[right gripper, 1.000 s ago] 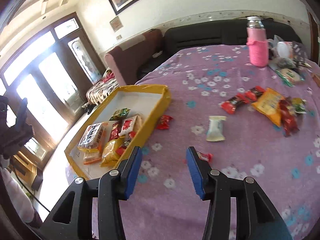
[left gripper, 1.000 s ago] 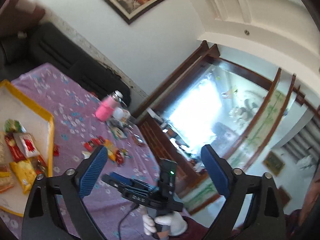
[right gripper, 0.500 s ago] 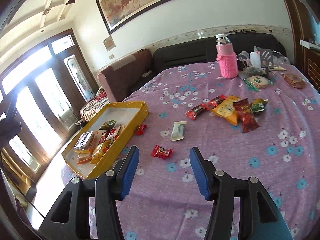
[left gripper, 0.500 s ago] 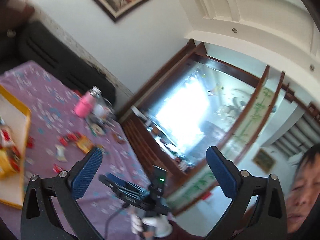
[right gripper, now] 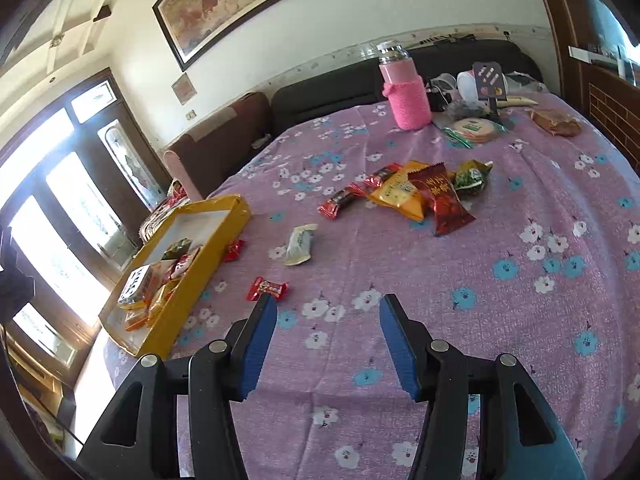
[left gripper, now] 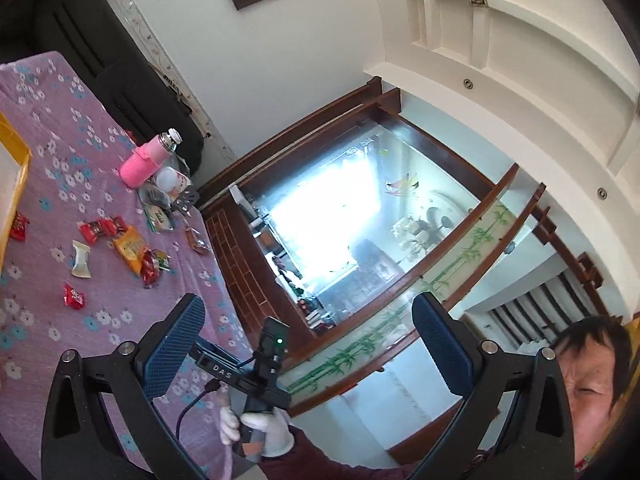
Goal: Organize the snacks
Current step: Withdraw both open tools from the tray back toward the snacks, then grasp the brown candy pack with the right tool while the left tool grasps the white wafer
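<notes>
Since a second ago the right tool (right gripper: 328, 320) has swung back over the desk (right gripper: 500, 320), jaws apart and empty. Aim at the red candy (right gripper: 267, 289) just ahead, then carry it to the yellow tray (right gripper: 200, 280). Left tool (left gripper: 308, 332) hangs open, idle.

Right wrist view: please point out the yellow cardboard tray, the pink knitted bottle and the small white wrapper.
yellow cardboard tray (right gripper: 200, 276), right wrist view, outer side wall
pink knitted bottle (right gripper: 408, 98), right wrist view, knitted sleeve
small white wrapper (right gripper: 300, 244), right wrist view, middle

Daylight is blowing out the glass doors (right gripper: 60, 216) at left and the mirrored cabinet (left gripper: 320, 216) at centre; fisheye distortion is bending every edge, corners vignetting black.
</notes>
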Demonstrator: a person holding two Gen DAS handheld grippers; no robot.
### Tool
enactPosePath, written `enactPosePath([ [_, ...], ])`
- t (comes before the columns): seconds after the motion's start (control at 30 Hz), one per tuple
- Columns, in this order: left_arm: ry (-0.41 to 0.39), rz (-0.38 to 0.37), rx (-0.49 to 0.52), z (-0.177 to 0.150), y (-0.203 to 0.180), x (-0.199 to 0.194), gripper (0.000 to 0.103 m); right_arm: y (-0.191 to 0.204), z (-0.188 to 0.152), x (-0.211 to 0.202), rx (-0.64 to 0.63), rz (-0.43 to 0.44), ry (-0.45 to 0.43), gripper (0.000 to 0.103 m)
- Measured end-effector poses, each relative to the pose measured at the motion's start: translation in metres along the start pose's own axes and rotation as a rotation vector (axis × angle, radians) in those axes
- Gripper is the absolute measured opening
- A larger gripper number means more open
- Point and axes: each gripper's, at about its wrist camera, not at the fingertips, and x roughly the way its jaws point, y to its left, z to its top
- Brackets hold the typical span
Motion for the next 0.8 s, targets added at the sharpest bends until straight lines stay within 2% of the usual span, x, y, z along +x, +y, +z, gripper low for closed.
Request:
enactPosePath([
  [0.03, 0.000, 0.016, -0.003, 0.001, 0.002, 0.000, 0.103, -0.002, 0.000, 0.002, 0.000, -0.005, 0.004, 0.055],
  [0.1, -0.006, 0.119, -0.003, 0.002, 0.007, 0.001, 0.103, -0.003, 0.000, 0.006, -0.006, -0.012, 0.012, 0.055],
  [0.17, -0.031, 0.384, 0.052, 0.002, 0.009, 0.007, 0.103, -0.009, 0.005, 0.009, -0.012, -0.028, 0.016, 0.056],
  [0.27, -0.053, 0.729, 0.174, -0.003, 0.011, 0.020, 0.103, -0.029, 0.017, 0.016, 0.007, -0.080, 0.026, 0.057],
  [0.33, -0.046, 0.905, 0.229, -0.008, 0.023, 0.032, 0.103, -0.046, 0.028, 0.021, 0.028, -0.124, 0.037, 0.057],
  [0.4, -0.016, 1.013, 0.272, -0.014, 0.037, 0.043, 0.103, -0.061, 0.039, 0.029, 0.041, -0.168, 0.051, 0.057],
  [0.47, 0.040, 1.049, 0.277, -0.019, 0.053, 0.055, 0.103, -0.070, 0.048, 0.037, 0.050, -0.187, 0.065, 0.057],
  [0.57, 0.093, 1.010, 0.247, -0.024, 0.067, 0.061, 0.103, -0.077, 0.062, 0.055, 0.058, -0.185, 0.083, 0.057],
  [0.7, 0.110, 1.009, 0.241, -0.027, 0.070, 0.065, 0.103, -0.077, 0.084, 0.082, -0.002, -0.249, 0.065, 0.067],
  [0.8, 0.114, 1.001, 0.223, -0.026, 0.073, 0.067, 0.103, -0.080, 0.095, 0.108, -0.050, -0.305, 0.074, 0.068],
])
